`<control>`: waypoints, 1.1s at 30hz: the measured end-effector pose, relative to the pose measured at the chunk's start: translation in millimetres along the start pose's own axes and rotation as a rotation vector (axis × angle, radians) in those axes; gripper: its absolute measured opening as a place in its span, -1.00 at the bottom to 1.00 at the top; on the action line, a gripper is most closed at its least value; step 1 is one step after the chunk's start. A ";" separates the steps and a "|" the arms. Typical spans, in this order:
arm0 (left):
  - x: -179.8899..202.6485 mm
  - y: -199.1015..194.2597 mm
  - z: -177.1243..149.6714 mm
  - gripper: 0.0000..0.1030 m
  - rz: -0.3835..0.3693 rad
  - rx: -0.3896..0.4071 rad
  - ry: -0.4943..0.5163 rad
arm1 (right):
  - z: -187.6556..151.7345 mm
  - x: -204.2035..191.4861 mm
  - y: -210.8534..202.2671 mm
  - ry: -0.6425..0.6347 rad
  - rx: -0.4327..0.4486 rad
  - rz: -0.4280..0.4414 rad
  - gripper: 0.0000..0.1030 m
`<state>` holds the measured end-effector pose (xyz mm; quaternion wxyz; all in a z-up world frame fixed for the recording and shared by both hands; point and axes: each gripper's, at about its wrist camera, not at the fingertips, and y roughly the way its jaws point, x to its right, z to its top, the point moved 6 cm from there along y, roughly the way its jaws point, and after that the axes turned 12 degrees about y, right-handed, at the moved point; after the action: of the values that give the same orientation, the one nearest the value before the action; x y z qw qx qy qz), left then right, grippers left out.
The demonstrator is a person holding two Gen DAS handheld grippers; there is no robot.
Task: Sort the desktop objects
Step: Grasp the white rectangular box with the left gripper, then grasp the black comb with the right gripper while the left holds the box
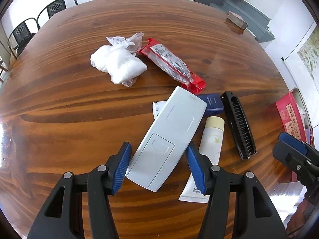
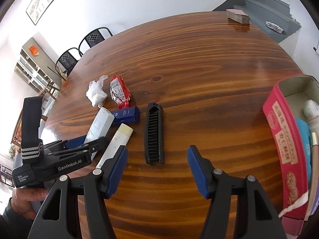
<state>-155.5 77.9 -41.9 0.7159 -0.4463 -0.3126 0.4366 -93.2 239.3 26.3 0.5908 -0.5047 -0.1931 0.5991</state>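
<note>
Table: one round wooden table [image 1: 79,103], glossy, with everything on it.
Chairs: two black metal chairs [image 1: 56,6] at about ten o'clock beyond the table edge.
White bag: one crumpled clear plastic bag of white stuff [image 1: 117,63], at eleven o'clock from the cluster, just beside the red packet.
Red packet: one red-and-clear snack wrapper [image 1: 171,65], lying at a slant at twelve o'clock from the remote.
Remote: one pale grey remote [image 1: 167,139], back side up, its near end between the left gripper's pads; it lies over a white tube end and partly over the blue box.
Left gripper: one [image 1: 158,168], fingers apart on either side of the remote; the left pad looks to be touching or nearly touching its edge, the right pad stands clear. A hand [image 2: 26,199] holds it, seen from the right wrist view.
Tubes: two white ones; one with a cream cap [image 1: 211,139] at three o'clock of the remote, one mostly hidden under the remote [image 1: 158,107].
Blue box: one small dark blue box [image 1: 212,104] at one o'clock of the remote.
Comb: one black comb [image 2: 154,137], teeth up, ahead of the right gripper.
Right gripper: one [image 2: 157,168], fingers apart, nothing between them.
Red tin: one open red box [image 2: 283,145] at three o'clock, items inside.
Card stack: one [image 2: 238,17], far edge, one o'clock.
</note>
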 end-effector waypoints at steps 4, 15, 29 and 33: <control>3.5 2.3 4.1 0.17 0.010 0.009 0.020 | 5.2 -6.9 7.6 -0.017 0.002 -0.002 0.29; 2.9 -10.3 4.9 -0.14 -0.005 0.052 0.007 | 9.1 -8.1 31.8 -0.065 -0.003 -0.061 0.29; -12.9 -33.3 -6.4 -0.14 0.014 0.068 -0.099 | 3.3 -14.7 58.9 -0.143 -0.042 -0.094 -0.11; -9.6 -38.5 -9.8 -0.14 0.025 0.067 -0.102 | 2.6 -15.3 59.1 -0.164 -0.034 -0.094 -0.38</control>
<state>-138.0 57.2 -11.3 0.7081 -0.4030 -0.3284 0.4780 -128.9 213.0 -15.7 0.5917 -0.4545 -0.2744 0.6066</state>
